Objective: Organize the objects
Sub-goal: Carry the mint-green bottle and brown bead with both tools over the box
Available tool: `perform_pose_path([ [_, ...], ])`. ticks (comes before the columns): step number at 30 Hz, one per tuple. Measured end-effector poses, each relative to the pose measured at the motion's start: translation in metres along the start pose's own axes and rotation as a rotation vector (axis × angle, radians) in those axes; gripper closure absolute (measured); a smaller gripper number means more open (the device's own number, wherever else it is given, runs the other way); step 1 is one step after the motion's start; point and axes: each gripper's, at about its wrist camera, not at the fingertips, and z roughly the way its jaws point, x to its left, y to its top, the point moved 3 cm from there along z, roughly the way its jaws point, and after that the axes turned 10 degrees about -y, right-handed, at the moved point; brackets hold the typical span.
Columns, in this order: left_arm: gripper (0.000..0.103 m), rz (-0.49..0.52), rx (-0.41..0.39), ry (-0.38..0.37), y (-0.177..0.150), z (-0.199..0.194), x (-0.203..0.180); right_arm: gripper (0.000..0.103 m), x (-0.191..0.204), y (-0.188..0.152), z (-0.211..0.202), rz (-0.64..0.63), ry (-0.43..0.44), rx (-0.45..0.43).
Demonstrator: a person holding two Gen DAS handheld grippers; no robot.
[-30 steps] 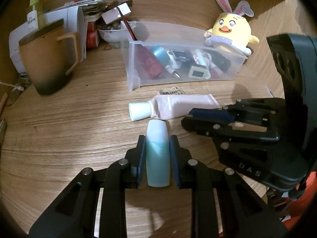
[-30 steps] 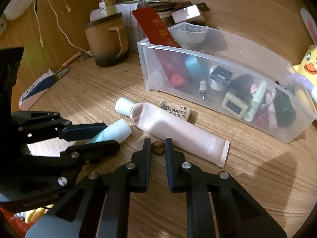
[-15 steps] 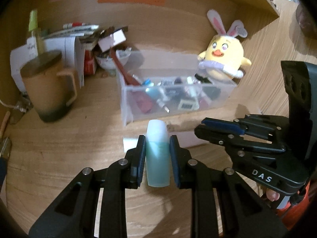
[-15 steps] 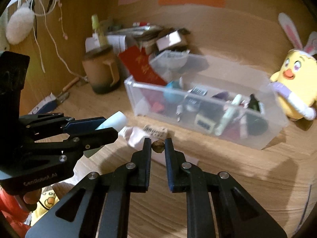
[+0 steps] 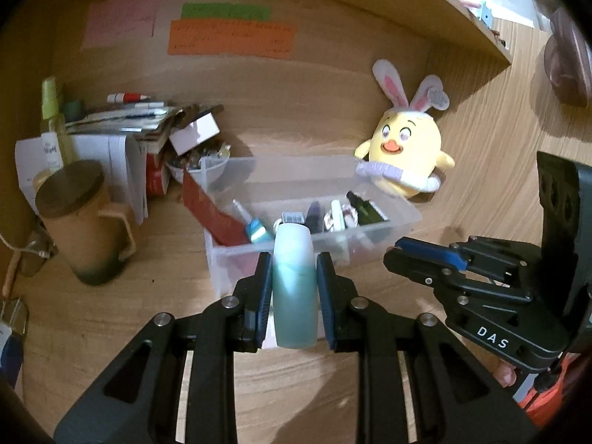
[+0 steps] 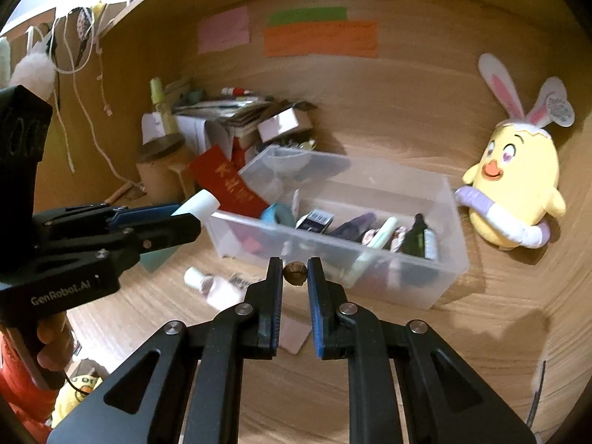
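My left gripper [image 5: 294, 259] is shut on a teal and white bottle [image 5: 294, 288] and holds it in the air in front of the clear plastic bin [image 5: 403, 218]. The same bottle [image 6: 196, 205] shows in the right wrist view, left of the bin [image 6: 444, 259]. My right gripper [image 6: 295, 264] is shut on a small brown nut [image 6: 295, 273] and holds it above the desk, near the bin's front wall. The bin holds several small cosmetics and a red envelope [image 6: 229, 188]. A pink tube [image 6: 218, 288] and an eraser lie on the desk below.
A brown lidded mug [image 5: 83, 222] stands at the left. A pile of papers and boxes [image 5: 148, 129] sits behind it. A yellow plush chick [image 6: 514, 188] stands right of the bin. Sticky notes [image 5: 229, 33] hang on the back wall. A shelf [image 5: 462, 11] runs overhead.
Both grippers have risen from the desk with their objects. The pink tube and eraser stay on the desk, now lower in view. The view now looks down into the bin.
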Motion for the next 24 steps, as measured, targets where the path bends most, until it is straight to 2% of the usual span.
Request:
perform_pose_path([
  [14, 0.08, 0.029, -0.047, 0.018, 0.039, 0.01, -0.007, 0.091, -0.028, 0.029, -0.006, 0.039, -0.035, -0.082],
  [24, 0.08, 0.019, -0.042, 0.015, 0.057, 0.025, -0.004, 0.091, -0.041, 0.049, 0.004, 0.052, -0.057, -0.106],
])
